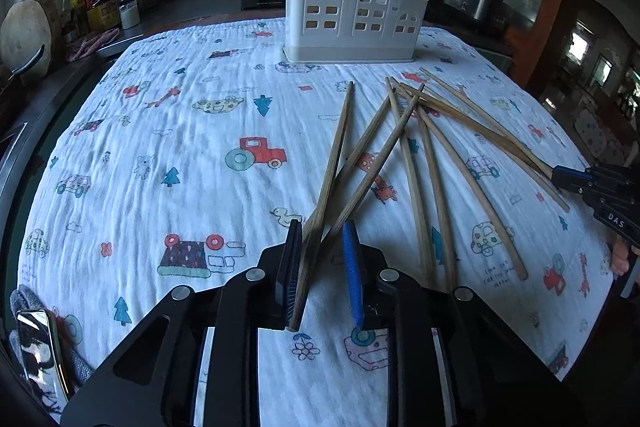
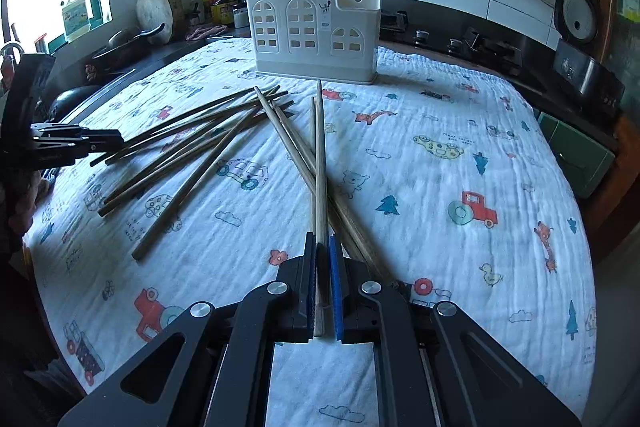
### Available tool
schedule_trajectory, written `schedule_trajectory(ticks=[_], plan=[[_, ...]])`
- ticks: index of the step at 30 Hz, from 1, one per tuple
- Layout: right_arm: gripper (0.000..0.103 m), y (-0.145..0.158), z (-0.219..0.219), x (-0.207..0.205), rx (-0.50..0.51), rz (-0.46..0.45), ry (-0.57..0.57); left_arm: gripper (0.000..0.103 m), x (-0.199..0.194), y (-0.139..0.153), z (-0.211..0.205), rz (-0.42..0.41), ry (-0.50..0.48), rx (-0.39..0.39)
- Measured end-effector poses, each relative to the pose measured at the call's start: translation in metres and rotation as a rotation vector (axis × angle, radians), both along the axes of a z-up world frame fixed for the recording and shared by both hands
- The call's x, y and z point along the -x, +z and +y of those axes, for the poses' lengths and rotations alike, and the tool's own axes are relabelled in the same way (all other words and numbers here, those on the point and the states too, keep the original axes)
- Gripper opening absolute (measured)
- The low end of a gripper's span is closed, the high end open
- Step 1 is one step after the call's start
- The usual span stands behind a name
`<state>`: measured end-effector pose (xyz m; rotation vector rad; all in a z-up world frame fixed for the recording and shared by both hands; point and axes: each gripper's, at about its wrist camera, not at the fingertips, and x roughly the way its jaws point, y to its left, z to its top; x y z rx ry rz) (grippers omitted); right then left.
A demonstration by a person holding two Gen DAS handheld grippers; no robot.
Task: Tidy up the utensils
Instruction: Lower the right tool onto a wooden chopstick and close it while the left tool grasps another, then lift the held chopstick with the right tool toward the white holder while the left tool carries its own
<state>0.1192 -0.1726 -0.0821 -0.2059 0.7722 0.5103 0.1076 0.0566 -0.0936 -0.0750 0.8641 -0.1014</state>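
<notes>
Several wooden chopsticks (image 1: 432,163) lie fanned out on a cloth printed with cartoon cars (image 1: 180,155). A white utensil holder (image 1: 352,11) with arched cut-outs stands upright at the far side of the cloth. My left gripper (image 1: 323,227) is low over the near ends of the chopsticks on the left of the pile. One chopstick (image 1: 332,163) lies along its left pad, and a gap shows before the blue pad. My right gripper (image 2: 322,237) is shut on a pale chopstick (image 2: 320,155) that points toward the holder (image 2: 316,31). Each gripper shows at the edge of the other's view.
The counter behind holds oil bottles (image 1: 100,3), a round wooden board (image 1: 28,31), pans and a stove. A rice cooker (image 2: 580,19) stands at the far right. A phone (image 1: 40,347) lies at the table's near left corner. The cloth drops off at the table edges.
</notes>
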Motion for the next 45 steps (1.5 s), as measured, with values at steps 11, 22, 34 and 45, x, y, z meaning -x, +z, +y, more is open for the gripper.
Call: schedule_trajectory(ticks=[11,22,34,45], plan=[[0.007,-0.001,0.005,-0.002,0.015,0.0,0.006,0.006,-0.003,-0.004,-0.003,-0.011,-0.017,-0.027],[0.007,0.019,0.005,0.008,-0.014,-0.063,-0.022,0.005,0.011,0.033,-0.006,-0.087,-0.018,0.001],[0.007,0.072,0.021,0.006,-0.094,-0.207,-0.05,0.005,0.002,0.076,-0.008,-0.158,-0.056,0.043],[0.007,0.111,0.059,-0.038,-0.17,-0.281,-0.048,0.005,-0.024,0.097,-0.004,-0.187,-0.093,0.061]])
